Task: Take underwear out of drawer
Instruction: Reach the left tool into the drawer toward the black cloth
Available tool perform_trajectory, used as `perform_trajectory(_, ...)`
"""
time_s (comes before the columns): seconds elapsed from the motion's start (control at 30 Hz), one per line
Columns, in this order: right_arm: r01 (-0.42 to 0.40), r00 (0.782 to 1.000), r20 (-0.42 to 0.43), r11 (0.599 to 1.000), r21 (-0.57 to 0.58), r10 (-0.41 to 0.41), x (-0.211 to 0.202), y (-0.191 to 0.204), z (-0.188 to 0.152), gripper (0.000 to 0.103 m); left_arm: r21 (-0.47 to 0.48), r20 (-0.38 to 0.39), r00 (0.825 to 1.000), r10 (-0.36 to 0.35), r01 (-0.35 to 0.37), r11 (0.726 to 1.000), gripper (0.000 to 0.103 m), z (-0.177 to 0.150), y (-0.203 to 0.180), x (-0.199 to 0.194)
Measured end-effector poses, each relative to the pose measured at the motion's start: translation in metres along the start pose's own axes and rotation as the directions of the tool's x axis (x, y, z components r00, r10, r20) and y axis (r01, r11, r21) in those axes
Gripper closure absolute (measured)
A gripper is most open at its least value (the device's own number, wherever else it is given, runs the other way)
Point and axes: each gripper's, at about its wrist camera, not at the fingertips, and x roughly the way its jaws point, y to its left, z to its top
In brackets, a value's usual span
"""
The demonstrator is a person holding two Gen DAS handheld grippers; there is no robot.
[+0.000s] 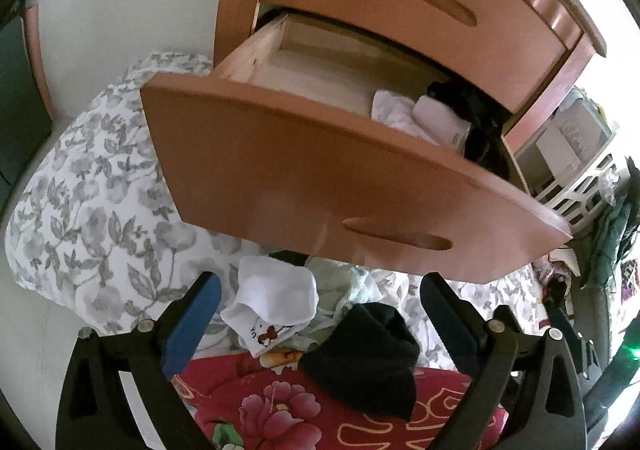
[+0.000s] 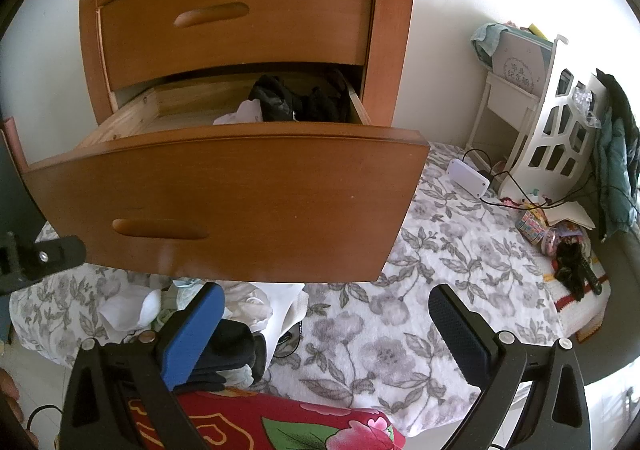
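Observation:
The lower drawer (image 1: 280,170) of a wooden nightstand stands pulled out. In its right end lie a white garment (image 1: 396,114) and a black garment (image 1: 480,130), also seen in the right wrist view as black cloth (image 2: 296,98) over white cloth (image 2: 240,114). Below the drawer front (image 2: 240,190) a pile rests on the bedding: white underwear with a cartoon print (image 1: 272,298), a pale green piece (image 1: 340,290) and a black piece (image 1: 368,354). My left gripper (image 1: 320,290) hangs open above this pile, its pads touching nothing. My right gripper (image 2: 326,298) is open and empty beside the pile (image 2: 248,306).
A red floral quilt (image 1: 280,410) lies under the grippers on a grey floral blanket (image 2: 440,250). The closed upper drawer (image 2: 240,18) overhangs the open one. To the right stand a white lattice rack (image 2: 552,138), a white power box (image 2: 468,178) with cables, and small items.

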Motion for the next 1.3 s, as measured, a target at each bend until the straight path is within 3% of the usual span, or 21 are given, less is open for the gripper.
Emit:
perform_trajectory(0.3, -0.004, 1.000, 0.016, 1.000, 0.011, 0.004, -0.004, -0.001, 0.000, 0.000, 0.047, 0.103, 0.995, 0.012, -0.017, 0.999, 0.003, 0.010, -0.009, -0.029)
perform_trajectory(0.7, -0.007, 0.997, 0.073, 1.000, 0.026, 0.005, -0.001, -0.004, 0.028, 0.000, 0.072, 0.144, 0.989, -0.019, 0.008, 0.997, 0.003, 0.037, -0.019, -0.043)
perform_trajectory(0.93, 0.006, 0.994, 0.112, 1.000, 0.018, -0.007, 0.003, -0.002, 0.039, 0.000, 0.100, 0.129, 0.991, -0.027, 0.014, 0.995, 0.003, 0.065, -0.027, -0.041)
perform_trajectory(1.17, 0.016, 0.996, 0.089, 0.999, 0.040, -0.019, 0.008, -0.006, 0.036, 0.000, 0.205, 0.039, 0.999, -0.014, 0.006, 0.979, 0.003, 0.105, -0.055, -0.022)
perform_trajectory(1.3, 0.025, 0.996, 0.084, 0.996, 0.081, -0.032, 0.008, -0.014, 0.035, 0.000, 0.240, 0.000, 0.998, 0.066, -0.064, 0.969, 0.003, 0.131, -0.072, -0.001)
